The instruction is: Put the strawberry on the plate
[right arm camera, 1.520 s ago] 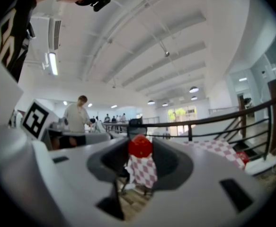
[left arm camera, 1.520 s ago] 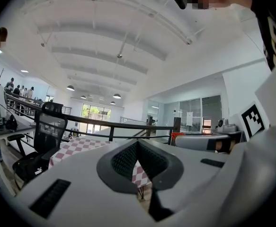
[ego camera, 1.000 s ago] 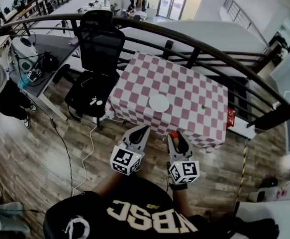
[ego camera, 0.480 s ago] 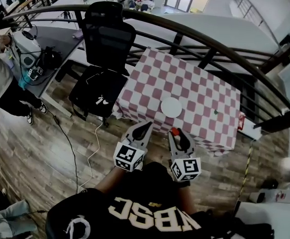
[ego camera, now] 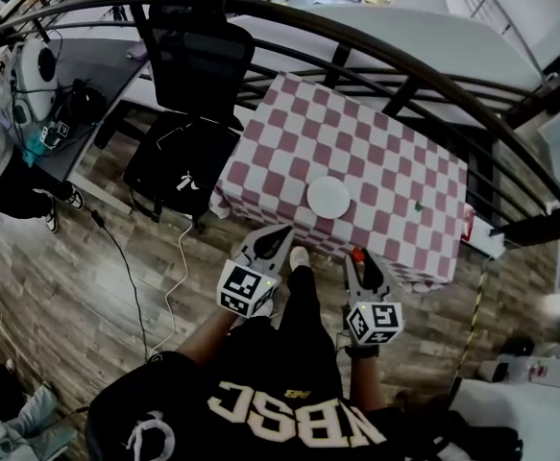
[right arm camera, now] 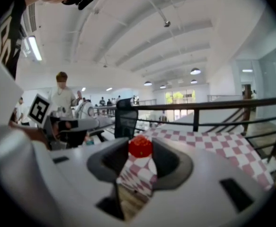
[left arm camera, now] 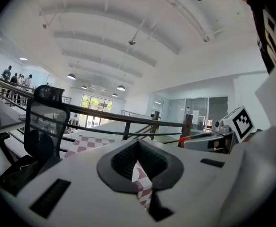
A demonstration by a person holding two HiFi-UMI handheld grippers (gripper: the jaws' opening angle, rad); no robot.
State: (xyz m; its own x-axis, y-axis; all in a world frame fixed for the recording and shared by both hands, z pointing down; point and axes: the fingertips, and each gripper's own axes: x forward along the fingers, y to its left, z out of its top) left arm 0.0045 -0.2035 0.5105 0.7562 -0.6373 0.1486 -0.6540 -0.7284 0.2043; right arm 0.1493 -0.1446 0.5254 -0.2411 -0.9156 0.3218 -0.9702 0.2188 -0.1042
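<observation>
Right gripper (right arm camera: 140,151): clamped on the strawberry (right arm camera: 140,146), pinched at its jaw tips (small, red).
Left gripper (left arm camera: 138,148): jaws together, nothing between them.
Plate (ego camera: 328,198): ahead of both grippers on the checked table (ego camera: 400,147), apart from the strawberry.

The plate (ego camera: 328,198) sits on the tabletop (ego camera: 385,147) close to its near edge, about midway along it, and a small object (ego camera: 417,206) lies well apart from it toward the right edge. An office chair (ego camera: 193,75) stands off the left edge with a desk (ego camera: 97,77) farther left, and a railing (ego camera: 376,51) runs along the far edge. Both grippers hang at the near edge, the left gripper (ego camera: 281,231) toward the near left corner. The right gripper (ego camera: 360,263) is to its right with the strawberry (ego camera: 357,254) between its jaws, and the plate lies just beyond the gap between them.
</observation>
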